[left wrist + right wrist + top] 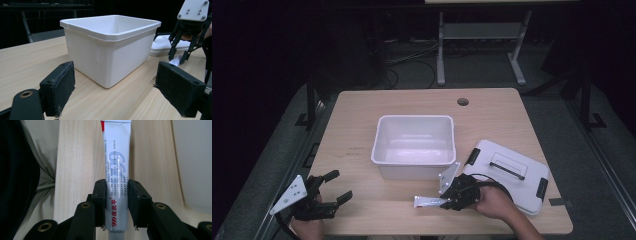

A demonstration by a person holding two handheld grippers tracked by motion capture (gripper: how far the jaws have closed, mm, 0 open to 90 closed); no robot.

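The right gripper (447, 202), low and just right of centre in the high view, is clamped on a white ointment tube (428, 201). In the right gripper view the two black pads pinch the tube (117, 182) near its cap end, and its crimped tail points away up the frame. The tube lies flat, or nearly so, over the table (362, 125), just in front of the open white bin (413, 146). The bin's lid (507, 172) sits beside it at the right.

The left gripper (332, 192) waits at the lower left with its jaws spread wide and nothing between them, looking across at the bin (110, 50).

The likely step is a lift and a drop into the bin. Done well, that means keeping the pinch firm because the tube is slick. It should rise straight before moving, and the tail must clear the near rim. The grip can let go once the tube is over the middle of the bin.
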